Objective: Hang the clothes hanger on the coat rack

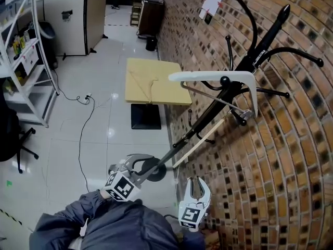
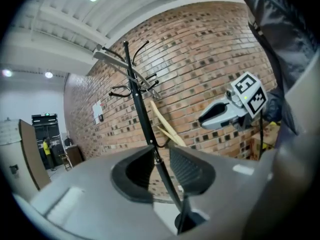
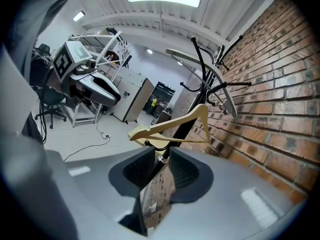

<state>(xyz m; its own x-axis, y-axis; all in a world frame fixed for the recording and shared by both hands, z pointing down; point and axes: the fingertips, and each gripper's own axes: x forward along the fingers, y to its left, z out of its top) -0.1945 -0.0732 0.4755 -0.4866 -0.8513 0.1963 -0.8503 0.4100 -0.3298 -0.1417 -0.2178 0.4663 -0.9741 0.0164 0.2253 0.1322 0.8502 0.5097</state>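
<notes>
A black coat rack stands against the brick wall. A wooden clothes hanger hangs from one of its low hooks; it also shows in the right gripper view and the left gripper view. A white hanger sits higher on the rack. My left gripper is near the rack's foot, close to my body, jaws shut and empty. My right gripper is beside it, a short way from the wooden hanger, jaws shut with nothing between them.
A square wooden table on a black base stands behind the rack. White shelving, a cabinet and an office chair are at the left. A cable runs over the tiled floor. The brick wall fills the right.
</notes>
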